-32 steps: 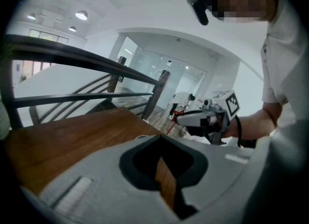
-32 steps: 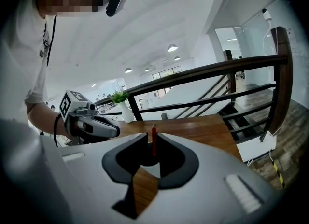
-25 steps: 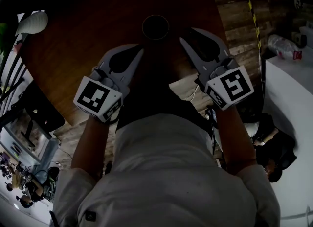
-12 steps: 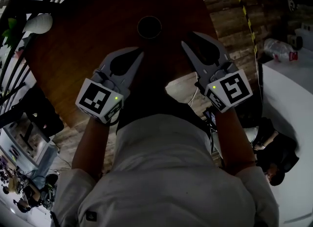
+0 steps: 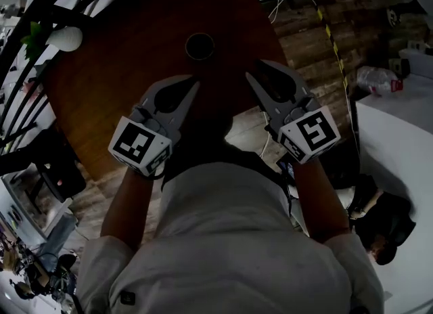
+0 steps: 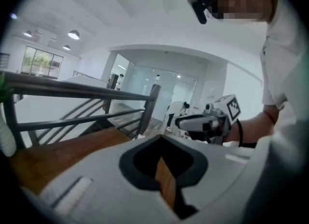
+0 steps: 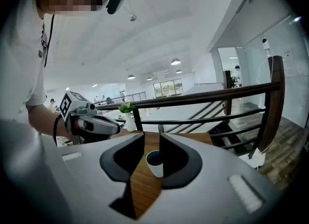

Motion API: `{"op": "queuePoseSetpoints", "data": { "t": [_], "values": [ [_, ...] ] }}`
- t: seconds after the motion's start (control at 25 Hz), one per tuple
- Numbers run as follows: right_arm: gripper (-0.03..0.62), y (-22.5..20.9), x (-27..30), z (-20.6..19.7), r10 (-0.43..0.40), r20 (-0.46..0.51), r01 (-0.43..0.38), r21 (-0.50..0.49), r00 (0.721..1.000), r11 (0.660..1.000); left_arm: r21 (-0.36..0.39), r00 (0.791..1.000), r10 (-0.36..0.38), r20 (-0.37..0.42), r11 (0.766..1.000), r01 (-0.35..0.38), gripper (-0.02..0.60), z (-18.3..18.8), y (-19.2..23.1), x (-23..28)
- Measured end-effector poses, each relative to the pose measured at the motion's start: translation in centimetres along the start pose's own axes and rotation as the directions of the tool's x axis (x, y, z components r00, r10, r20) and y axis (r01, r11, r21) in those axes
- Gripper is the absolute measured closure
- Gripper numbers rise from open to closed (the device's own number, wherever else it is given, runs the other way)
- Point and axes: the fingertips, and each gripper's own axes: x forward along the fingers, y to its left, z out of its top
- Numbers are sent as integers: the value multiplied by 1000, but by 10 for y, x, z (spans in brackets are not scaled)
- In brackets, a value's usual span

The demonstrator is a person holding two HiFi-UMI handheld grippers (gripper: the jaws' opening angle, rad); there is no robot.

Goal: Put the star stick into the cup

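Observation:
A dark-insided white cup (image 5: 200, 46) stands on the round brown table (image 5: 122, 62). In the right gripper view the cup (image 7: 155, 162) shows through the gap between the jaws, a short way ahead. My left gripper (image 5: 193, 87) hovers over the table just short of the cup; its tips meet, with nothing between them (image 6: 161, 138). My right gripper (image 5: 252, 77) is level with it on the other side, its jaws a little apart and empty (image 7: 151, 138). No star stick shows in any view.
A white vase with a green plant (image 5: 64, 37) stands at the table's far left edge, by a dark railing (image 7: 203, 100). The table's near edge (image 5: 237, 113) lies under the grippers, with plank floor (image 5: 318, 49) to the right. A white counter (image 5: 399, 130) stands far right.
The head view has shifted, so cup and table sit lower and further left in the frame. Both grippers stay side by side just short of the cup, jaws unchanged.

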Motion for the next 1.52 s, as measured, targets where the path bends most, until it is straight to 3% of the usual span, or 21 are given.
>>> {"op": "queuePoseSetpoints", "data": {
  "t": [0.36,0.6,0.84,1.2,1.52],
  "values": [
    [507,39,-41,24,37,41,-35,-47,998,998,59,997,-41,58,998,38,578,35,-57,-15],
    [588,61,-73,50,52,99,-42,-98,994,994,115,994,-57,88,992,47,578,58,-98,-27],
    [588,78,-112,58,38,131,-26,-98,991,995,174,991,-63,120,984,42,578,75,-138,-38],
    [588,90,-156,64,41,177,-18,-128,983,992,216,989,-71,130,975,42,578,83,-182,-45],
    [588,101,-170,53,61,171,-41,-119,983,992,210,994,-41,106,978,18,578,72,-196,-63]
  ]
}}
